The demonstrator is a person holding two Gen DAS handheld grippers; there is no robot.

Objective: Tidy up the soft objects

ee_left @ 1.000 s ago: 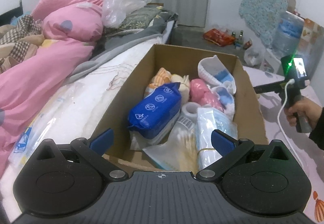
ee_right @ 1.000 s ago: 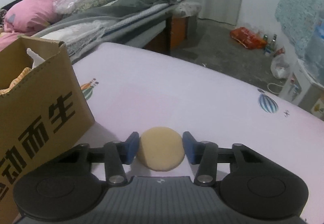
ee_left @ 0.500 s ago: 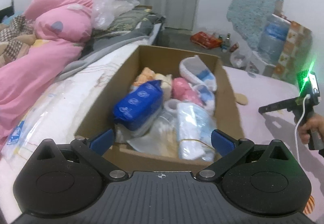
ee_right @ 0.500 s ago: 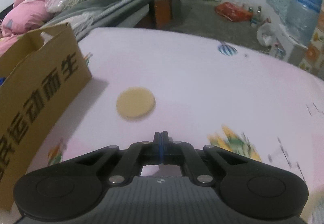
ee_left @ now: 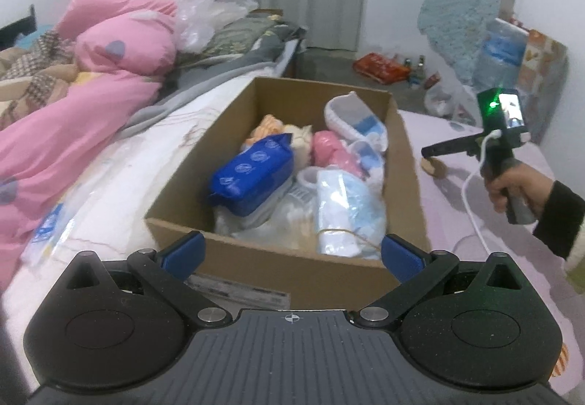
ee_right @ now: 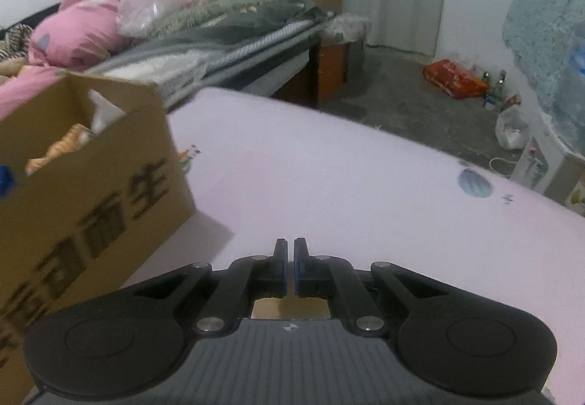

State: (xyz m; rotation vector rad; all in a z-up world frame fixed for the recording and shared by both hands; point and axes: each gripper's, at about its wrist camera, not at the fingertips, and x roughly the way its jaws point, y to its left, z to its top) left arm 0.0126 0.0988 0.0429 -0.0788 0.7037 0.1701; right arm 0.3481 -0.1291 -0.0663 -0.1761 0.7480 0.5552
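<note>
Pink bedsheet (ee_right: 329, 185) carries our brown cardboard box (ee_left: 406, 163) of soft packs near its left edge. Our left gripper (ee_left: 292, 251) gapes empty; our right gripper (ee_right: 287, 267) has nearly closed, empty, since straddling the tan round sponge (ee_left: 433, 166), now beneath it.

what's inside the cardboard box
The box holds a blue pack, a pink soft item, a white-and-blue shoe, an orange plush and clear bags. Whatever lies beneath them is covered.

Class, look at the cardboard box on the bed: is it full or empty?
Nearly full. The cardboard box is open-topped and packed with soft packs, such as a blue packet and a pink bundle, up towards its rim.
</note>
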